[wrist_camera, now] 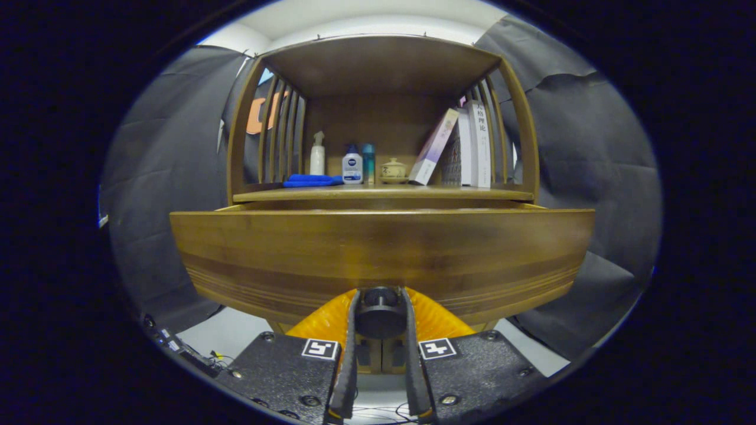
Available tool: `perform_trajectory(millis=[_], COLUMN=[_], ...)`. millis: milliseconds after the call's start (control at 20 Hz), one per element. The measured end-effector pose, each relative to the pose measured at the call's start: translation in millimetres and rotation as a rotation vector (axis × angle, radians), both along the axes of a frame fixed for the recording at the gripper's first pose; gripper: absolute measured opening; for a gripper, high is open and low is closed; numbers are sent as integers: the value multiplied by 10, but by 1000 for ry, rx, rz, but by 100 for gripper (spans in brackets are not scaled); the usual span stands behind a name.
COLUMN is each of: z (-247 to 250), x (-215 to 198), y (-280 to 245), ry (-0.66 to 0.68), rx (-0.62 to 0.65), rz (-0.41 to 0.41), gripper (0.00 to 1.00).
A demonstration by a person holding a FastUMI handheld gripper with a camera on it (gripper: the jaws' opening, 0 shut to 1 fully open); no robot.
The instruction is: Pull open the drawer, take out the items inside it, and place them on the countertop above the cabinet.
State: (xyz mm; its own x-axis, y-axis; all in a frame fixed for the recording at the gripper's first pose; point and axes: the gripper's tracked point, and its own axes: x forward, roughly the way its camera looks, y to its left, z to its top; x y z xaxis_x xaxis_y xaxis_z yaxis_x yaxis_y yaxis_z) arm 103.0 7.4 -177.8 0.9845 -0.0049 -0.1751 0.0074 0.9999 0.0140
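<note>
Your hand-held gripper (381, 316) was clamped on the black knob (380, 316) of the drawer (381, 254), which stood pulled out below the counter (384, 192) holding bottles and books.

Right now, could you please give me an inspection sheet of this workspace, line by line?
Surface: wooden countertop above the drawer, under a slatted shelf frame.
Job's things: drawer front stands out from the cabinet, partly pulled open; its inside is hidden, so contents cannot be told.
Clutter: on the countertop, a blue cloth, white spray bottle, white lotion bottle, teal bottle, small lidded jar and leaning books.
Grippers: gripper has both fingers pressed on the dark round drawer knob.
Cables: thin wires below the fingers; a dark device with wires on the floor.
Surroundings: black cloth booth wall, pale floor.
</note>
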Motion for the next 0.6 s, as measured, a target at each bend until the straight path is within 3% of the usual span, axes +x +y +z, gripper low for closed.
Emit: perform_trajectory(millis=[600], z=[-98], x=[-569], y=[-5], ry=[41], rx=[18], rz=[29], gripper=[36])
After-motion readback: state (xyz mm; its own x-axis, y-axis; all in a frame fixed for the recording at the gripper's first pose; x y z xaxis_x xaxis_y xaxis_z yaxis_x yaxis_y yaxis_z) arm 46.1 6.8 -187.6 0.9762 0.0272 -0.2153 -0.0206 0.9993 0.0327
